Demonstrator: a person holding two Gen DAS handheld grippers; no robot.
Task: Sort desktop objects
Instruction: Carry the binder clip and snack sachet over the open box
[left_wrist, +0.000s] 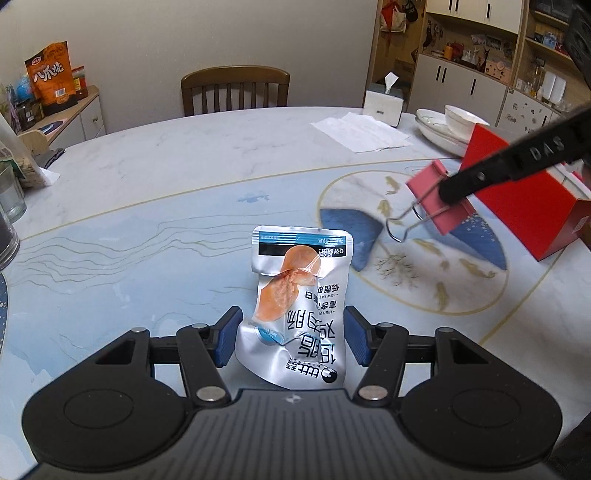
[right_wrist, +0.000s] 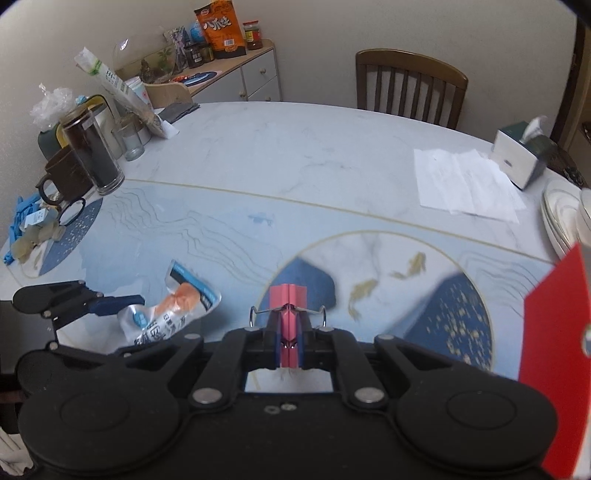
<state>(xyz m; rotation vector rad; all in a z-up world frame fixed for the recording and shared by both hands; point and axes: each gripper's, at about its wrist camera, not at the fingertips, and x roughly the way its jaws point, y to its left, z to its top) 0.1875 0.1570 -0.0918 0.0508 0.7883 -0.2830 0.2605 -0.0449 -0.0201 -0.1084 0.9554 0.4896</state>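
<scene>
Left wrist view: left gripper (left_wrist: 291, 341) clamped on a crumpled silver snack pouch (left_wrist: 295, 310), held above the blue patterned table (left_wrist: 147, 229). Right gripper (right_wrist: 289, 349) pinched tight on a pink binder clip (right_wrist: 288, 317), wire handles spread sideways, lifted just beside a red box (left_wrist: 524, 199).

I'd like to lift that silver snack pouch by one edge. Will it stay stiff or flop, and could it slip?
The silver snack pouch looks creased and dented, so it probably bends and flops rather than staying flat. Its foil looks glossy, so it may slide between the left tool's pads. It looks thin, so likely light.
</scene>
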